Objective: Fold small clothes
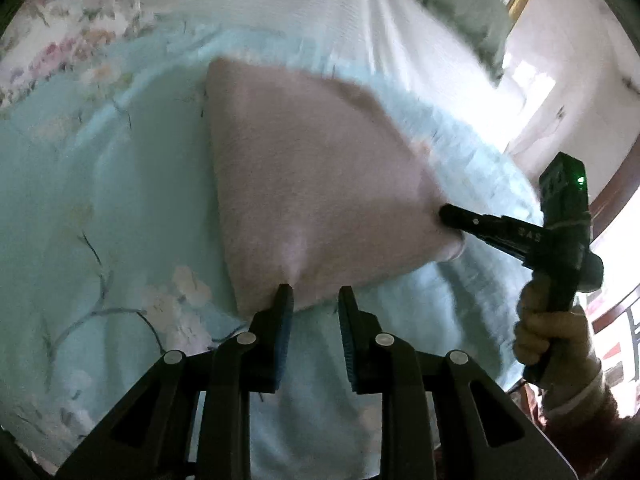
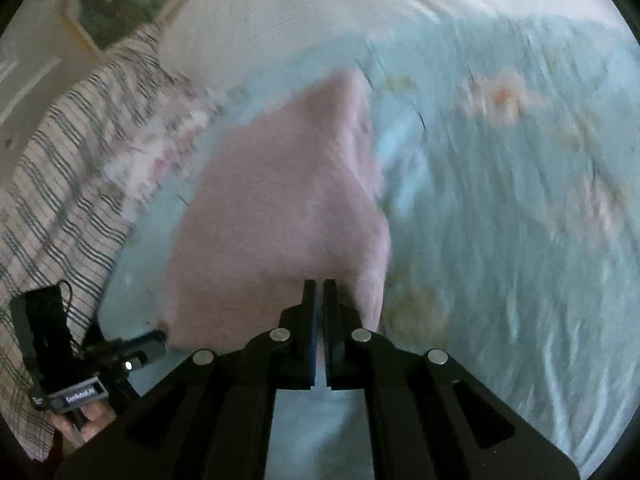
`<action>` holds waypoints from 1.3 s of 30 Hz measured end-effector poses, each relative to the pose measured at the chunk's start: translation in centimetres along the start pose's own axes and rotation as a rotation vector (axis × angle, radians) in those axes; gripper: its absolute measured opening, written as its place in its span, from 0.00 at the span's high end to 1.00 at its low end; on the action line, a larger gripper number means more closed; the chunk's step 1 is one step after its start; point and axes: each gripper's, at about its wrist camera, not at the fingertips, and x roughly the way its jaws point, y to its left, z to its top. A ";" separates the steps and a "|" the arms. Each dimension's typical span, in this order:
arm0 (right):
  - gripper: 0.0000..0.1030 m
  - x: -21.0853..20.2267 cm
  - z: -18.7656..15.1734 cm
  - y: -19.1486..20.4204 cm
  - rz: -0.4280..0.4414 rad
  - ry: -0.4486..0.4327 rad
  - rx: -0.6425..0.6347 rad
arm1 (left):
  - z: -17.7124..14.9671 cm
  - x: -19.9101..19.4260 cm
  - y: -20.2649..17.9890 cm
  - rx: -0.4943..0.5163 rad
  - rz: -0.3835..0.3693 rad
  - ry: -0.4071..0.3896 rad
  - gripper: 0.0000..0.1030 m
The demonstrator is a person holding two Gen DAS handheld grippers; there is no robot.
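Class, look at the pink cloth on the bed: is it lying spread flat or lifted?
Lifted at the near edge: the right gripper pinches one corner of the pink cloth, which hangs peaked.

A bed [image 1: 100, 200] — pale blue floral cover — with a pink garment [image 1: 312, 168] lying on it.

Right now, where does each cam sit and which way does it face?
Left wrist: on the left claw, angled down at the pink cloth on the floral bedspread; right claw and gloved hand show.
Right wrist: on the right claw, angled down at the same cloth; left claw shows.
Shared: cloth, bedspread.
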 end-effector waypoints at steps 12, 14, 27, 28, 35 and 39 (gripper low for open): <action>0.97 6.0 4.4 -1.2 -0.065 0.006 0.054 | 1.6 3.2 2.1 -0.045 0.116 0.035 0.67; 0.96 4.7 4.3 -0.7 -0.059 -0.008 0.048 | 1.6 2.8 1.6 -0.035 0.138 0.031 0.67; 0.96 -2.9 -1.7 1.8 -0.046 -0.034 -0.016 | -2.0 -1.7 -1.0 -0.026 0.338 -0.021 0.23; 0.96 -3.4 -2.5 1.8 -0.060 -0.033 -0.016 | -2.5 -2.0 -1.0 -0.029 0.342 -0.019 0.20; 0.22 -5.6 -6.7 1.6 -0.089 -0.033 -0.022 | -5.3 -3.2 -1.3 -0.039 0.338 0.008 0.19; 0.22 -6.2 -7.8 2.1 -0.134 -0.025 -0.062 | -6.7 -3.7 -1.7 -0.033 0.376 0.011 0.19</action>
